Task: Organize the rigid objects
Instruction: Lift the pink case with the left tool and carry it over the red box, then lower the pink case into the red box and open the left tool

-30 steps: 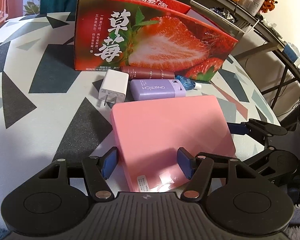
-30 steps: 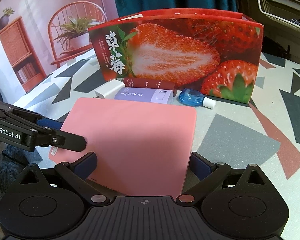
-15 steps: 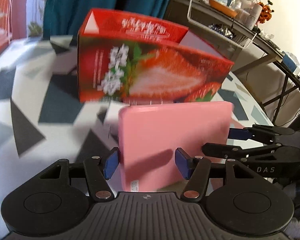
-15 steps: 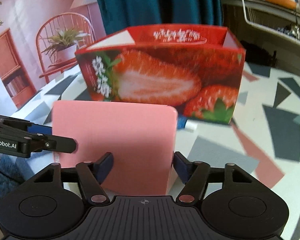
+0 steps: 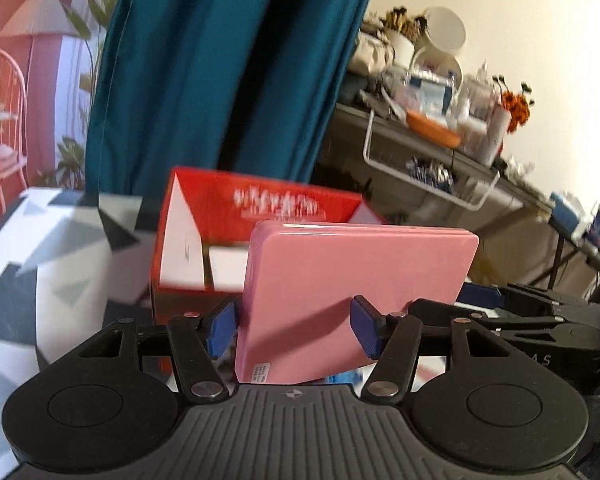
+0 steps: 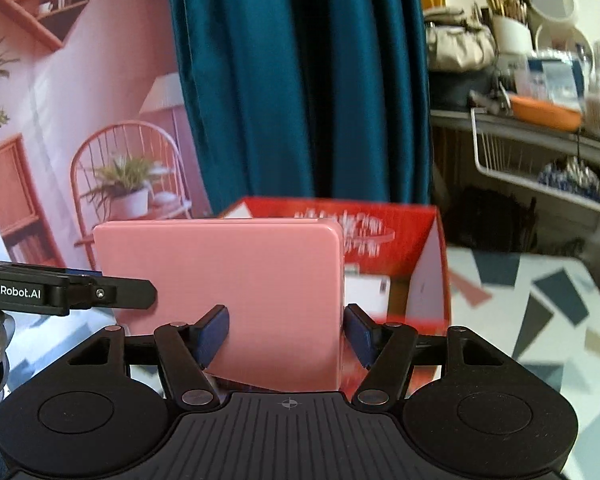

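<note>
A flat pink box [image 5: 356,272] is held up off the table, tilted with its far edge high. My left gripper [image 5: 294,330] is shut on its near left corner, one blue pad on the box's left edge and the other over its face. My right gripper [image 6: 286,334] is shut on the pink box [image 6: 228,272] at the near right corner. Each gripper shows in the other's view: the right gripper [image 5: 500,300] beside the box's right edge, the left gripper [image 6: 100,292] at its left. Behind stands the open red strawberry carton [image 5: 220,208], its opening [image 6: 380,280] visible past the pink box.
The table wears a white cloth with grey triangles [image 5: 60,264]. A teal curtain [image 5: 228,80] hangs behind the carton. At the right is a cluttered grey shelf with a white wire basket [image 5: 428,176]. A small blue item [image 5: 342,378] shows under the pink box.
The pink box lay flat on the table; both grippers closed on its near corners and raised it, tilting it up in front of the carton. The small items on the table dropped out of sight.
</note>
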The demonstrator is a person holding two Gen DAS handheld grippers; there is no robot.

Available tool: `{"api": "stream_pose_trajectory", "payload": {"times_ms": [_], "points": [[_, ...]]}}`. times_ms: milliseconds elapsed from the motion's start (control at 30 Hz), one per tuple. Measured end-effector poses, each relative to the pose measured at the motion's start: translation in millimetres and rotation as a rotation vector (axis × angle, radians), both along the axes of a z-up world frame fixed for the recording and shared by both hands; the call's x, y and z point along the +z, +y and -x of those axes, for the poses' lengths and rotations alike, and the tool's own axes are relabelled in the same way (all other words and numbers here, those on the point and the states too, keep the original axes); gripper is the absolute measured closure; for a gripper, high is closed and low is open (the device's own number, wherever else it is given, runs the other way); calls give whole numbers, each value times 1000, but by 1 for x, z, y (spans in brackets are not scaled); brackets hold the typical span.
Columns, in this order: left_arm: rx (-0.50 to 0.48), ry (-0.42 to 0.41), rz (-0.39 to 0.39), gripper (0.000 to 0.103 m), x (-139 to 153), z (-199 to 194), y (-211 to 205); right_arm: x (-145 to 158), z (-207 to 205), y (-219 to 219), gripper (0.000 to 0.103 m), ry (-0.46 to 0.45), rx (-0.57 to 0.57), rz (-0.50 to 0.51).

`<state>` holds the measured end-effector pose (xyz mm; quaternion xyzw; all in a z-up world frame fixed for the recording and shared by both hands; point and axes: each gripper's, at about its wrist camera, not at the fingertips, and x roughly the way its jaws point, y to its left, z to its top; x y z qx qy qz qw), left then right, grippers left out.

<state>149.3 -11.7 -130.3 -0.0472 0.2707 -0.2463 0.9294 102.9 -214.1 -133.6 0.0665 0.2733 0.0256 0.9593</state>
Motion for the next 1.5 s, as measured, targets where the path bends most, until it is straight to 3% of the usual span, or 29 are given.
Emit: {"api": "stream_pose_trajectory", "payload": {"times_ms": [233, 500, 900, 1500], "points": [[25, -40, 23, 40, 21, -36, -11, 17, -43, -13, 43, -40, -11, 23], [36, 54, 50, 40, 2, -92, -16, 1, -100, -29, 43, 10, -33, 34], [12, 164, -51, 41, -37, -127, -30, -56, -131, -55, 43, 221, -84, -121], [13, 131, -299, 37, -55, -144, -61, -83, -161, -48, 42, 312, -112, -78]]}}
